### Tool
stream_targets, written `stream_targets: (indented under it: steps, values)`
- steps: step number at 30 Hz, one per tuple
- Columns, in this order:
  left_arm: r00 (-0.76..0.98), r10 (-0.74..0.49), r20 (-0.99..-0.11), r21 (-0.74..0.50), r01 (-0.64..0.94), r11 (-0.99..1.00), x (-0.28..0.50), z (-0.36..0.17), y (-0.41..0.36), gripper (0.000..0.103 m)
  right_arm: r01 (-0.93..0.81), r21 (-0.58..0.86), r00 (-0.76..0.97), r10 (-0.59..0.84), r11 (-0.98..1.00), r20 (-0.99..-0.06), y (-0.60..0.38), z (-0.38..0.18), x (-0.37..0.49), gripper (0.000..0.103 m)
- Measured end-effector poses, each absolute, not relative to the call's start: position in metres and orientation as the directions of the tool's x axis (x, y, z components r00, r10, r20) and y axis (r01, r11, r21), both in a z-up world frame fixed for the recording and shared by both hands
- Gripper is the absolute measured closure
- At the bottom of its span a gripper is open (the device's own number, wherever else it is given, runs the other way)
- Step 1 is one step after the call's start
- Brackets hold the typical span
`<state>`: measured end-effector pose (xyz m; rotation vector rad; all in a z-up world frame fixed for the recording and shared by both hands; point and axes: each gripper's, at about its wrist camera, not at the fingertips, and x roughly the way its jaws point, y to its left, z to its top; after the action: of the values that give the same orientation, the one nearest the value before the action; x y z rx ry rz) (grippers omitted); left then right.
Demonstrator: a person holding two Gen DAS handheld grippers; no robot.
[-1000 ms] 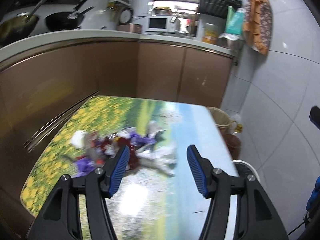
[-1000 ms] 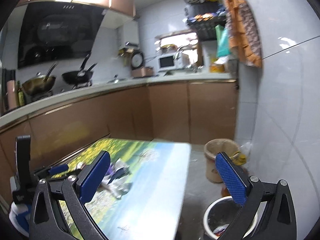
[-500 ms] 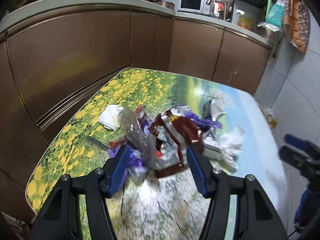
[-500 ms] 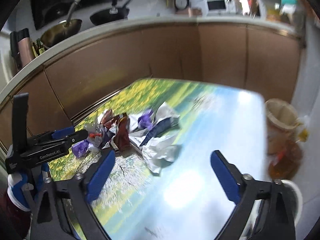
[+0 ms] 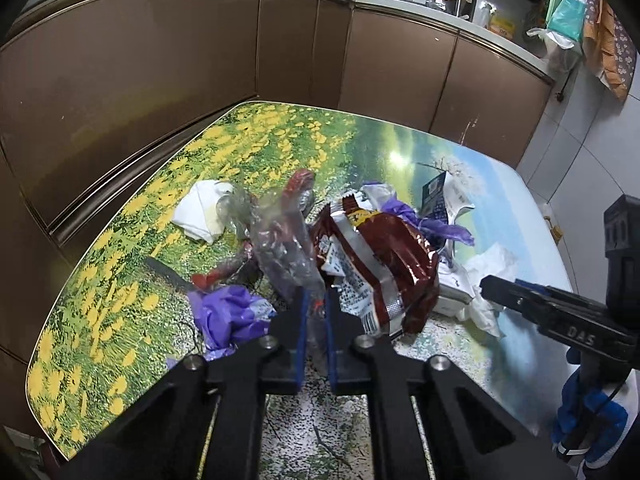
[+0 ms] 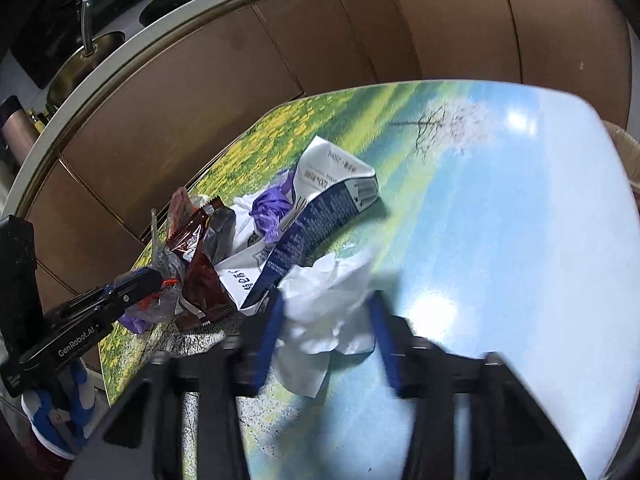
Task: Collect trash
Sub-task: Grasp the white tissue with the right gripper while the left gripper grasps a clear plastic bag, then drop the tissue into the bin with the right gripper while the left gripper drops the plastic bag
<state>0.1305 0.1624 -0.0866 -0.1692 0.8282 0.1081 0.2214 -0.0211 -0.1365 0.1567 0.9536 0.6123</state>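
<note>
Trash lies heaped on the flower-print table [image 5: 120, 280]: a clear crinkled plastic wrapper [image 5: 280, 240], a dark red snack packet [image 5: 384, 256], a purple wrapper [image 5: 228, 316] and a flattened white-and-blue carton [image 6: 320, 208]. My left gripper [image 5: 316, 304] is shut on the near end of the clear wrapper. It also shows at the left of the right wrist view, left gripper [image 6: 154, 280]. My right gripper [image 6: 326, 312] is closing its jaws on a crumpled white tissue [image 6: 328, 300], and both blue pads touch its sides. In the left wrist view the right gripper [image 5: 496, 284] reaches in from the right.
Another white tissue [image 5: 204, 212] lies at the pile's far left. Brown cabinets [image 5: 160, 60] curve round the table's far and left sides. A wicker bin [image 6: 628, 152] stands past the table's right edge. A person's blue shoe [image 5: 588, 420] shows beside the table.
Both grippers came down onto the trash pile. The left jaws went from half open to shut on the clear wrapper. The right jaws narrowed from wide open onto the white tissue.
</note>
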Motion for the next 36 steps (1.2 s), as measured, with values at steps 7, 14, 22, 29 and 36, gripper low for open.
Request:
stream_targets:
  steps: [7,14,22,29,36]
  values:
    - [0.709,-0.017,-0.705,-0.158,-0.134,0.978,0.111,-0.067,0.161,0.100,-0.427,0.359,0.469,0.543,0.830,-0.697,-0.033,-0.117,0.203,0.091]
    - [0.757,-0.018,-0.653,-0.170,-0.123,0.978,0.082,-0.032,0.155,0.100,-0.441,0.344,0.527,0.549,0.829,-0.648,-0.056,-0.083,0.162,0.091]
    - [0.789,-0.046,-0.613,-0.201,-0.100,0.975,0.053,-0.001,0.152,0.100,-0.450,0.319,0.596,0.546,0.834,-0.589,-0.086,-0.049,0.114,0.091]
    - [0.805,-0.095,-0.586,-0.173,-0.009,0.985,0.046,0.020,0.116,0.101,-0.396,0.301,0.675,0.497,0.868,-0.545,-0.133,-0.031,0.080,0.091]
    - [0.762,-0.214,-0.611,-0.149,0.155,0.977,0.063,0.016,0.039,0.101,-0.239,0.294,0.746,0.369,0.925,-0.554,-0.203,-0.040,0.065,0.091]
